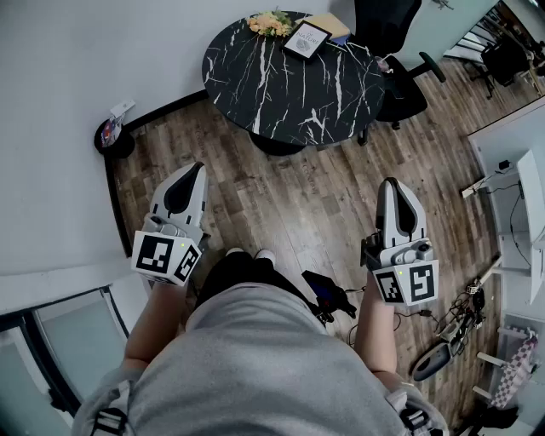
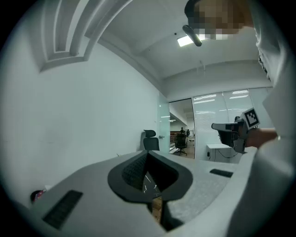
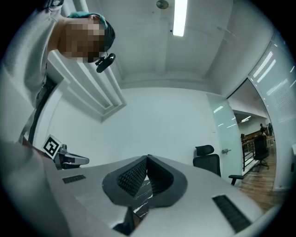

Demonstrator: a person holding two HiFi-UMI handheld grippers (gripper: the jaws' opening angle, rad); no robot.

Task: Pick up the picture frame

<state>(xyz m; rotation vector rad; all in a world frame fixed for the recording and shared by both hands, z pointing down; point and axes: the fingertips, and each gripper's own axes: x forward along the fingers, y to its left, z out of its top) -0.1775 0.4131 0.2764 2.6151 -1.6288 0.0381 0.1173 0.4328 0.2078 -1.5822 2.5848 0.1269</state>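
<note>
- We hold the left tool [image 1: 198, 168] out over the brown wood-plank floor [image 1: 298, 200]. Its two jaws are closed tip to tip, with nothing between the pads.
- Our right tool [image 1: 390, 181] is closed in the same way, pads together and empty. It is level with the left one and well apart from it.
- The dark-edged rectangular picture frame with a white face [image 1: 306, 40] is on the far part of the round black surface veined with white like marble [image 1: 289, 98]. It is well beyond both tools and touched by neither.
- We cannot tell whether the frame lies flat or leans.
- Just left of the frame on that surface sits a small bunch of yellow and orange flowers [image 1: 270, 23].
- Just right of the frame lies a flat tan book-like thing [image 1: 330, 25].
- A black office chair on castors [image 1: 400, 64] stands at the far right edge of the surface.
- A small round black stand [image 1: 113, 138] sits against the white wall on the left.
</note>
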